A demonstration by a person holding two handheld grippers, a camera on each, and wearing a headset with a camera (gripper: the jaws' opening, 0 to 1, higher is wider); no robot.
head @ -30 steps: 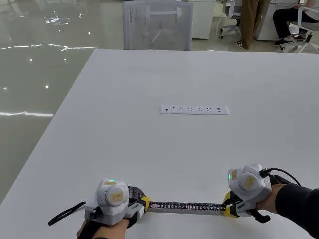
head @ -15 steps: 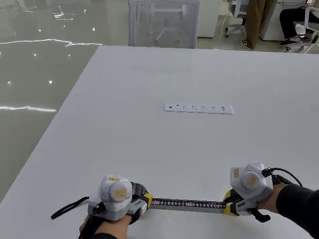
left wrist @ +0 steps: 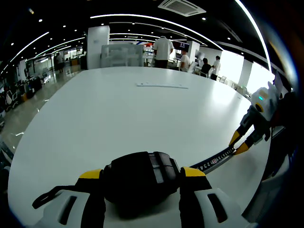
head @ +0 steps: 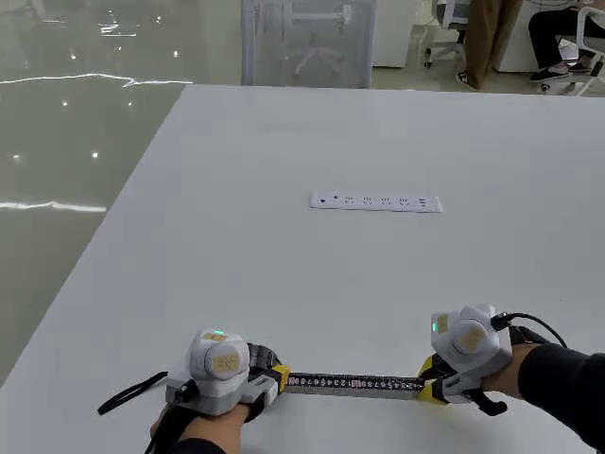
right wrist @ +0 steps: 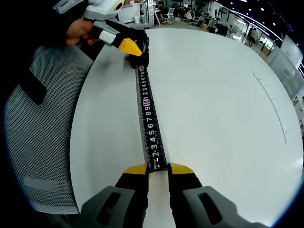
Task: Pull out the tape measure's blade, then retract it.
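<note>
A black tape measure case point(head: 262, 363) rests on the white table point(head: 378, 284) near its front edge, and my left gripper point(head: 270, 379) is shut on it. In the left gripper view the case point(left wrist: 140, 178) sits between the yellow-tipped jaws of my left gripper point(left wrist: 142, 172). The blade point(head: 352, 383) runs flat to the right, with its printed numbers facing up. My right gripper point(head: 427, 386) is shut on the blade's end. In the right gripper view the blade point(right wrist: 148, 114) stretches from my right gripper point(right wrist: 157, 168) away to the case point(right wrist: 141, 56). A black strap point(head: 128, 398) trails left from the case.
A white power strip point(head: 375, 202) lies mid-table. A mesh-backed chair point(head: 307, 43) stands at the far edge. Another mesh chair point(right wrist: 42, 118) is close to the near table edge. People stand and sit in the background. The table's left edge runs diagonally beside the glossy floor point(head: 66, 142).
My right gripper has moved a little left toward the left one, so the exposed blade is slightly shorter. The head camera has shifted slightly.
</note>
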